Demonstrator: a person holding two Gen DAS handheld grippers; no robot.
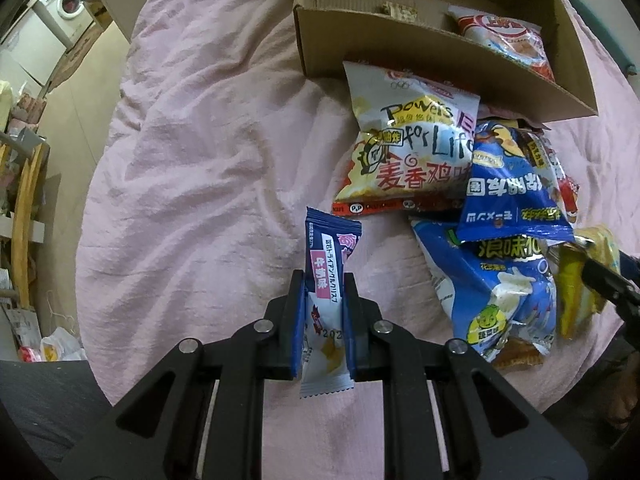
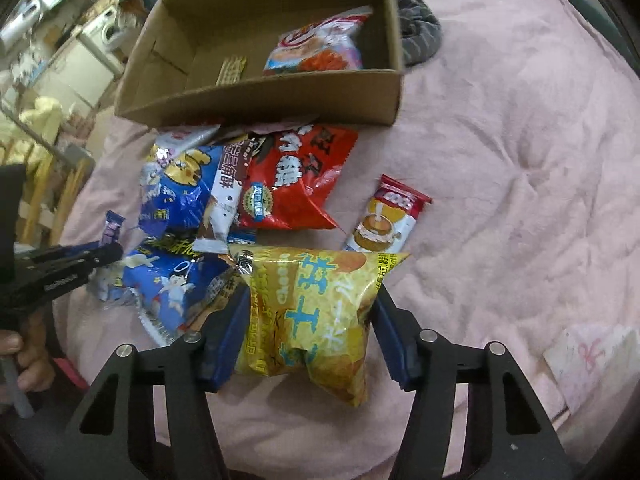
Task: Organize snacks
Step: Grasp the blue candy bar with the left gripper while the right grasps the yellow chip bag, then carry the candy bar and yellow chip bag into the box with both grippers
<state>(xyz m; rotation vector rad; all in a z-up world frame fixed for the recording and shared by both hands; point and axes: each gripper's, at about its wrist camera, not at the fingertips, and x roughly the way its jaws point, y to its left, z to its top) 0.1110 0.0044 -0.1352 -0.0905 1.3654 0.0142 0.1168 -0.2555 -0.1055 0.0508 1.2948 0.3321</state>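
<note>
Left gripper (image 1: pixel 323 280): closed on a small blue wafer packet (image 1: pixel 326 280), long axis pointing forward along the fingers.
Right gripper (image 2: pixel 308 300): holds a puffy yellow snack bag (image 2: pixel 312 312) between its blue pads (image 2: pixel 224 340).
Cardboard box (image 2: pixel 280 96): ahead of both grippers, beyond the snack pile (image 2: pixel 224 200); the open top faces up, with one red-white bag (image 2: pixel 320 46) already inside.
Nearer gripper: I judge neither clearly nearer; both must pass over the pile.
Surface: a wrinkled pink bedspread (image 1: pixel 192 160), soft.
Room: a washing machine (image 1: pixel 66 2) at the far left.
</note>
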